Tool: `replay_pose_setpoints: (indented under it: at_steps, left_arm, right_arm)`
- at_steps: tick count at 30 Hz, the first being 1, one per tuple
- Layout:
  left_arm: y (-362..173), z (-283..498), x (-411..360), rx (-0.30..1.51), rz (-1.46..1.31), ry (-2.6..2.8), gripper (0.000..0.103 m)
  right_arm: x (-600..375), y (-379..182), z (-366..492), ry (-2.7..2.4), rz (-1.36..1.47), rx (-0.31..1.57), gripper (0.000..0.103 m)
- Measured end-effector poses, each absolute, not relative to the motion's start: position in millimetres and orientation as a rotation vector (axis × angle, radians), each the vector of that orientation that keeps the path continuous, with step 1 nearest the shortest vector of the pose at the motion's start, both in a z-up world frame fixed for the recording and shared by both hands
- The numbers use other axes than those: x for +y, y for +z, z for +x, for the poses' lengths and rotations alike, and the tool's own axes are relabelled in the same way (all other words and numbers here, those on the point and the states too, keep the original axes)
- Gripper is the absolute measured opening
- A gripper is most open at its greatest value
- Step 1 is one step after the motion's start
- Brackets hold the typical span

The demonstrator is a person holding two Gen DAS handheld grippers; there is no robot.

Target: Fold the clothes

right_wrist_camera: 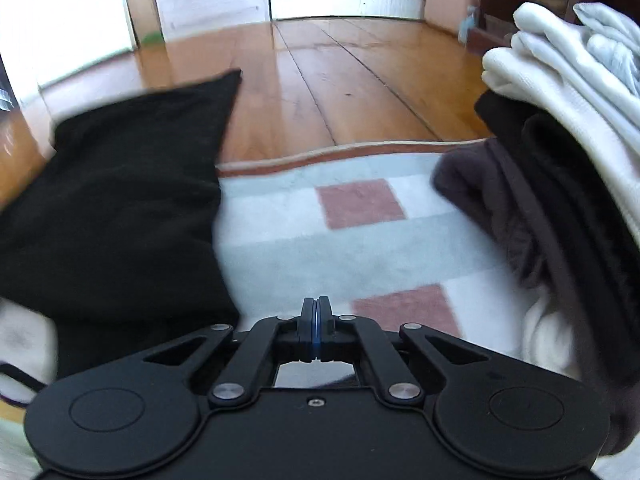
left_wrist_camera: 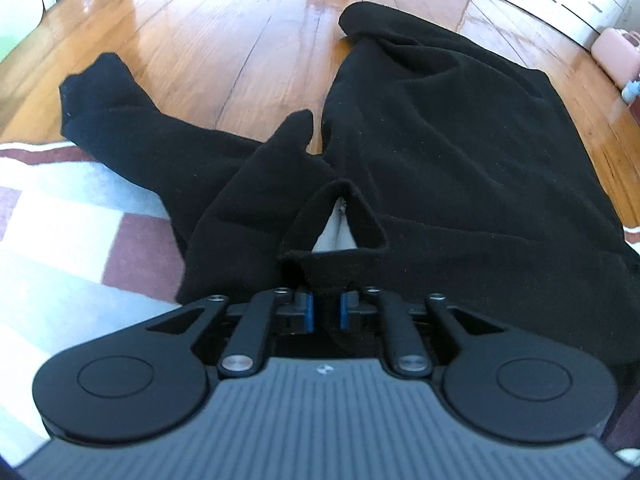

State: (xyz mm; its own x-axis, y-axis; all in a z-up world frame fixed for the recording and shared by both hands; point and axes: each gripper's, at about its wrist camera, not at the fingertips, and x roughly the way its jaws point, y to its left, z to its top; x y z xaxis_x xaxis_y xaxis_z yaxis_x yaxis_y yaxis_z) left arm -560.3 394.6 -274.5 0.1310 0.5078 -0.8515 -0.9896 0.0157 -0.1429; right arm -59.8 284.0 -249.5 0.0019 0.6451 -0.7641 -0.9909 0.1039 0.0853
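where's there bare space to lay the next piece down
Free: the checked rug ahead of the right gripper, between the black garment on its left and the pile of white and dark clothes on its right. Beyond the rug's edge, the wood floor is bare too. Crowded: around the left gripper, where black cloth covers most.

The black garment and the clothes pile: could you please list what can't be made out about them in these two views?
- Left wrist view: the black garment hides the tips of the left gripper; fabric sits between its jaws.
- Left wrist view: the garment's right side is cut off by the edge.
- Right wrist view: motion blur smears the clothes pile; separate items are unclear.
- Right wrist view: the right gripper is shut, empty.
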Motion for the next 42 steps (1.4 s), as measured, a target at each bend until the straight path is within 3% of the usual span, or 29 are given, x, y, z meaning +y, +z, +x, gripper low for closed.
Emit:
replay_pose_setpoints:
  at_steps: [2, 4, 6, 7, 11, 14, 20, 24, 29, 31, 32, 33, 34, 42]
  left_arm:
    - [-256, -575, 389, 0.640, -0.887, 1.340, 0.027]
    - [-237, -602, 383, 0.562, -0.909, 1.389, 0.049]
    - [-229, -635, 377, 0.517, -0.954, 1.452, 0.052]
    - [-226, -651, 375, 0.497, -0.978, 1.482, 0.052]
    - [-249, -711, 380, 0.409, -1.144, 1.554, 0.052]
    - [-263, -743, 393, 0.211, -1.261, 1.541, 0.052]
    - [-290, -746, 441, 0.222, -1.308, 1.564, 0.052]
    - [-303, -742, 464, 0.198, -1.325, 1.557, 0.052]
    - [-312, -744, 482, 0.122, -1.361, 1.439, 0.060]
    - [-314, -747, 482, 0.092, -1.347, 1.446, 0.053]
    - [-314, -749, 481, 0.072, -1.338, 1.444, 0.042]
    - [-314, -750, 481, 0.058, -1.326, 1.444, 0.012]
    - [-311, -748, 481, 0.072, -1.301, 1.454, 0.005]
    - [-232, -726, 454, 0.213, -0.780, 1.809, 0.005]
  right_arm:
    - [287, -229, -75, 1.482, -0.573, 0.748, 0.010]
    - [292, -206, -96, 1.571, -0.552, 0.721, 0.021]
    - [299, -188, -117, 1.676, -0.494, 0.758, 0.036]
    - [309, -182, -131, 1.723, -0.459, 0.845, 0.038]
    - [364, -177, -203, 1.749, -0.389, 1.287, 0.043]
    - [396, -187, -278, 1.799, -0.423, 1.418, 0.041]
    - [389, -233, -367, 1.717, -0.536, 1.171, 0.042]
    - [379, -248, -397, 1.836, -0.683, 0.913, 0.042]
    - [390, -248, -400, 1.961, -0.621, 0.962, 0.042]
    - [396, -254, -404, 1.992, -0.626, 0.976, 0.042]
    - [397, -256, -407, 2.008, -0.636, 0.965, 0.042]
    - [399, -256, -409, 2.023, -0.644, 0.954, 0.042]
    - [400, -257, -410, 2.031, -0.653, 0.952, 0.042]
    - [407, -276, -418, 1.999, -0.732, 0.937, 0.042]
